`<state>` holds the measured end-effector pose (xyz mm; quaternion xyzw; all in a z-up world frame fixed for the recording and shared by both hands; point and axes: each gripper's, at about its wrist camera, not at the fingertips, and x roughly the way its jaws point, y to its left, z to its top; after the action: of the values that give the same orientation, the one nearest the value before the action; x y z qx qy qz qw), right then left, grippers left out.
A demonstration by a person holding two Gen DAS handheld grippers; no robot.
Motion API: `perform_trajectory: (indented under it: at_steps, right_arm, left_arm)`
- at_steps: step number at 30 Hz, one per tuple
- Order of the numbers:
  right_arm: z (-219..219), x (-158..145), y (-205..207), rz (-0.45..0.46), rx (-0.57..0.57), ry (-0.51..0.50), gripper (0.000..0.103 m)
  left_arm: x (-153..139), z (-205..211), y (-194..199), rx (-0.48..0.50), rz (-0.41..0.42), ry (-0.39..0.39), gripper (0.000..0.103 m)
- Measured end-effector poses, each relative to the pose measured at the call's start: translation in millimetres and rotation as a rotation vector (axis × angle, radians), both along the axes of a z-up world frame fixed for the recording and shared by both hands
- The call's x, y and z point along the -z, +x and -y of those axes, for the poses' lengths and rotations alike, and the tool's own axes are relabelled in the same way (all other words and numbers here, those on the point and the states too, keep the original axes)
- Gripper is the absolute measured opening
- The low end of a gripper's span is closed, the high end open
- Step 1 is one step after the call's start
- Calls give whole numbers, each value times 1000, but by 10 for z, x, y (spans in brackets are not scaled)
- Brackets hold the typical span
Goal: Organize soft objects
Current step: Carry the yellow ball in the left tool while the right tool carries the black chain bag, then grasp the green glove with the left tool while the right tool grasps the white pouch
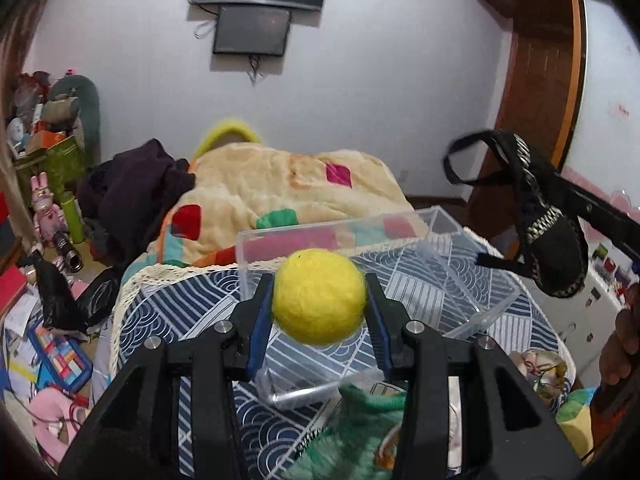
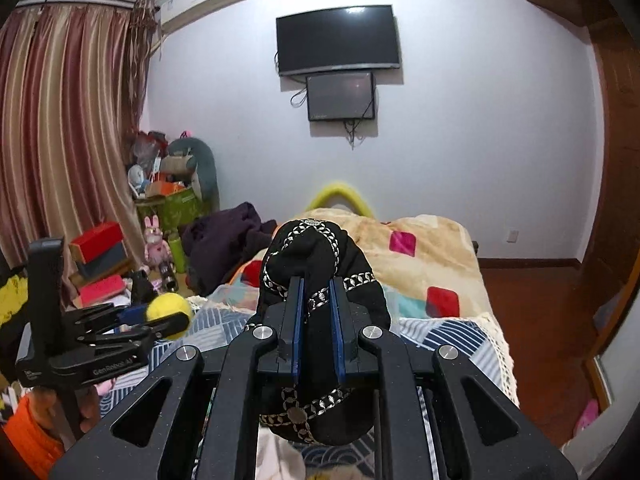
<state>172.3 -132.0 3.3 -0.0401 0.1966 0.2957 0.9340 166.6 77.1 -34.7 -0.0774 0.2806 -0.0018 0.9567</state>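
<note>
My left gripper (image 1: 319, 295) is shut on a yellow felt ball (image 1: 319, 297) and holds it above a clear plastic box (image 1: 436, 224) that lies on the blue patterned cloth (image 1: 180, 320). My right gripper (image 2: 318, 294) is shut on a black cloth item with silver trim (image 2: 316, 252), held up in the air. The same black item with its straps (image 1: 552, 236) hangs at the right of the left wrist view. The left gripper and ball (image 2: 168, 314) show at the left of the right wrist view.
A patchwork quilt (image 1: 280, 184) and dark clothes (image 1: 136, 192) lie on the bed behind. A green knitted item (image 1: 352, 432) and other soft things lie near the box. Toys and boxes (image 1: 52, 216) clutter the floor at left. A wooden wardrobe (image 1: 536, 80) stands at right.
</note>
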Motion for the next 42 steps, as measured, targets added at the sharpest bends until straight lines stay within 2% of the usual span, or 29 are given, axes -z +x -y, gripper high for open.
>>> perform_trajectory:
  at_steps: [5, 12, 17, 20, 23, 25, 30, 35, 39, 42]
  right_arm:
    - [-157, 103, 236, -62, -12, -77, 11]
    - [-310, 455, 582, -233, -29, -183, 11]
    - [-344, 598, 705, -315, -57, -250, 11]
    - [-355, 641, 716, -338, -66, -291, 13]
    - [-325, 651, 700, -343, -60, -307, 15]
    - [-300, 626, 693, -339, -58, -296, 15]
    - [-221, 429, 573, -286, -56, -250, 16]
    - [-59, 166, 355, -180, -48, -184, 35]
    - [86, 11, 166, -133, -45, -127, 39]
    - [184, -14, 26, -103, -33, -107, 44]
  left_arm:
    - [122, 63, 243, 38, -64, 45, 43]
    - [279, 128, 520, 71, -153, 58, 43]
    - [364, 232, 616, 95, -180, 108, 43]
    - [405, 255, 652, 103, -202, 99, 43]
    - [431, 245, 676, 104, -223, 88, 49]
    - [427, 229, 670, 104, -228, 73, 57]
    - [272, 230, 523, 98, -176, 79, 62]
    - [16, 246, 248, 97, -93, 83, 66]
    - [-156, 252, -64, 89, -20, 87, 79]
    - [-176, 230, -256, 84, -5, 84, 85]
